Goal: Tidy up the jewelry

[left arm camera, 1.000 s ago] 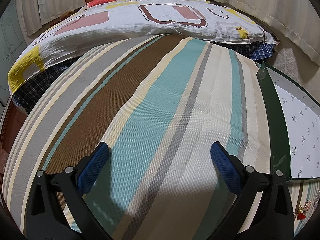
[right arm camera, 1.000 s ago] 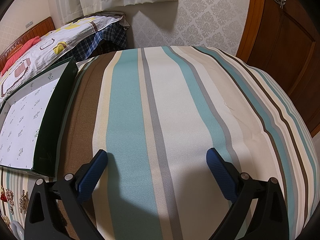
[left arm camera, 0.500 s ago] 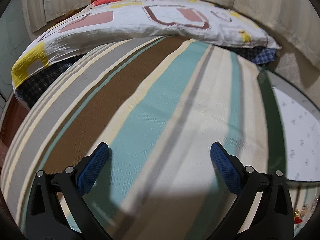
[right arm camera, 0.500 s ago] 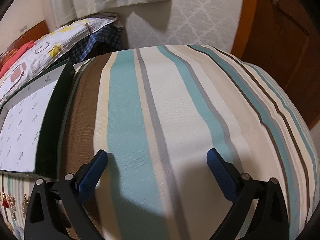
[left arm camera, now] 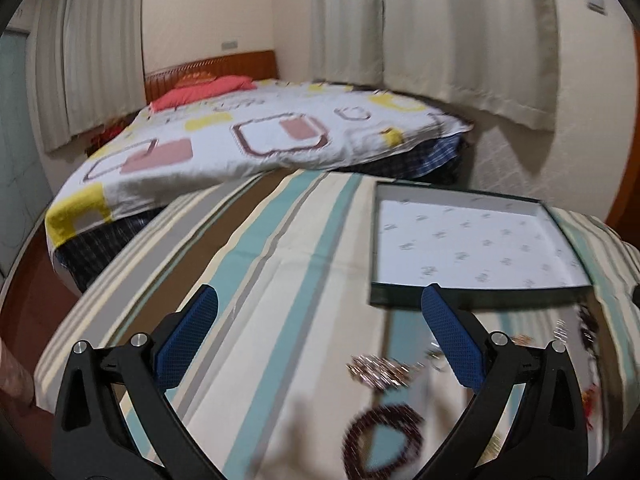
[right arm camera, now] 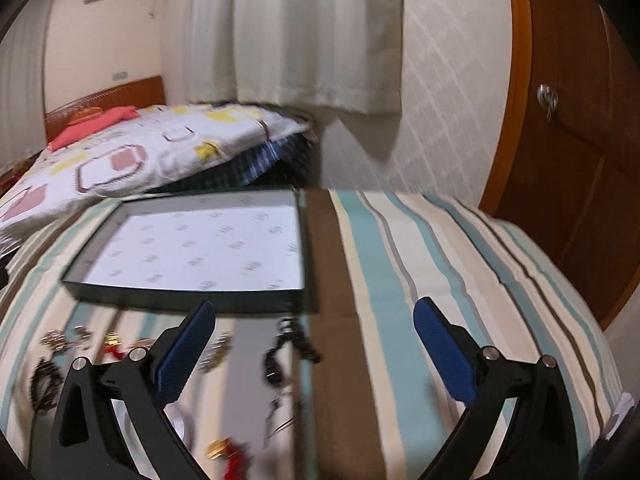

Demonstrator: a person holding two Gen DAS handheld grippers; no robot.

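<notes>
Here both tongs hang spread wide over a striped woven cloth (left arm camera: 280, 280) in bands of teal, cream, grey and brown, and neither pinches anything. The left gripper (left arm camera: 320, 336) has black plastic arms with bright screw heads, and its ribbed blue pads (left arm camera: 188, 336) stand far apart; the right gripper (right arm camera: 314, 350) is built the same way and is equally wide.

A shallow rectangular box (left arm camera: 464, 303) with dark green walls and a white printed paper lining lies flat on the cloth, at about one o'clock in the left view and eleven o'clock in the right view (right arm camera: 184, 298).

The jewelry lies loose on the cloth on the near side of the box, all of it blurred. In the left view a ring of dark red beads (left arm camera: 384, 436) sits at about five o'clock, with a glittering silvery chain (left arm camera: 380, 368) beyond it. In the right view a dark beaded strand (right arm camera: 286, 350) lies between the fingers, small metallic pieces (right arm camera: 64, 340) scatter at nine o'clock, and a gold and red piece (right arm camera: 230, 456) lies at six o'clock.

Behind the cloth a bed (left arm camera: 248, 140) carries a crumpled white quilt with pink and yellow squares.
</notes>
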